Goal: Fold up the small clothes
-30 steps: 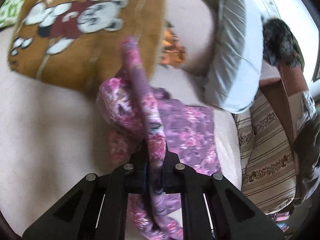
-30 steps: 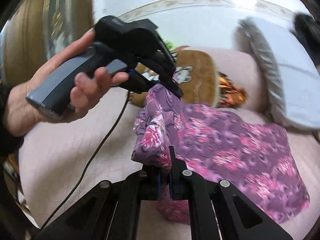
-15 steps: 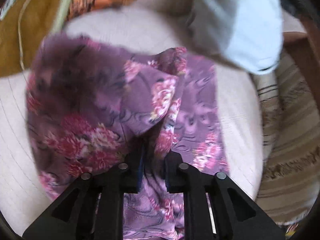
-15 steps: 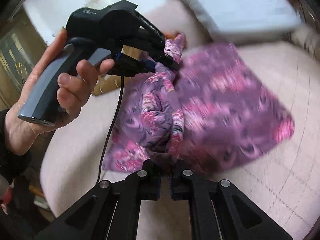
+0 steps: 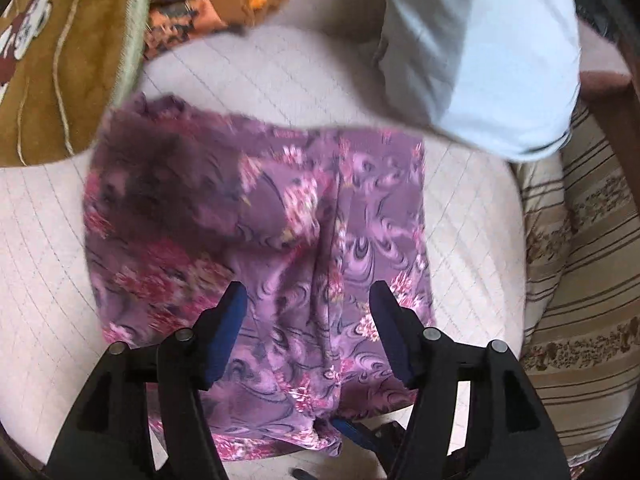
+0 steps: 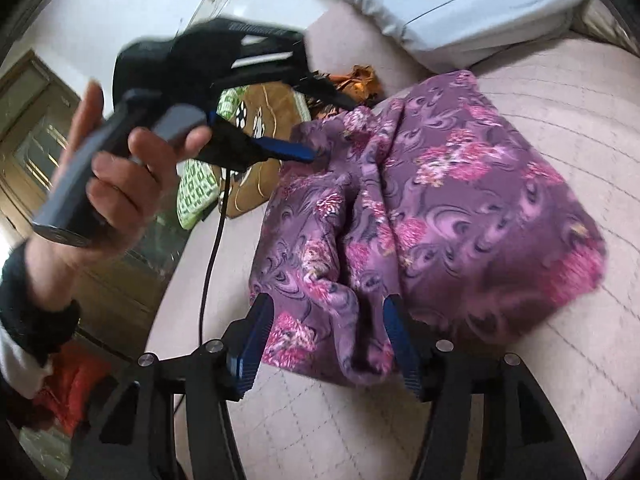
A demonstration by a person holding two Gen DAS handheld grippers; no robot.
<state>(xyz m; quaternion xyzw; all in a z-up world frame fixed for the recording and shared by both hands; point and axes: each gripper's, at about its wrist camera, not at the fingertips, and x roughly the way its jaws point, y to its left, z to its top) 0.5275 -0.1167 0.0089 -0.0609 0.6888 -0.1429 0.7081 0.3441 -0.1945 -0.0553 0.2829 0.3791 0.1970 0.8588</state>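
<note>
A purple floral garment [image 5: 280, 248] lies folded over on the pale quilted cushion [image 5: 44, 264]. It also shows in the right wrist view [image 6: 432, 216], with a raised crease down its middle. My left gripper [image 5: 308, 300] is open, its jaws wide apart just above the cloth, holding nothing. It appears in the right wrist view [image 6: 328, 128] at the garment's far left corner. My right gripper [image 6: 326, 316] is open too, its jaws either side of the garment's near edge.
A brown cartoon cushion [image 5: 60, 60] and orange cloth [image 5: 208, 4] lie at the back left. A light blue pillow [image 5: 480, 48] lies at the back right, a striped cushion [image 5: 580, 280] on the right. A black cable [image 6: 212, 264] hangs from the left gripper.
Both grippers were shut on the lifted garment. They carried it over onto itself, then opened. The cloth now lies flat on the cushion.
</note>
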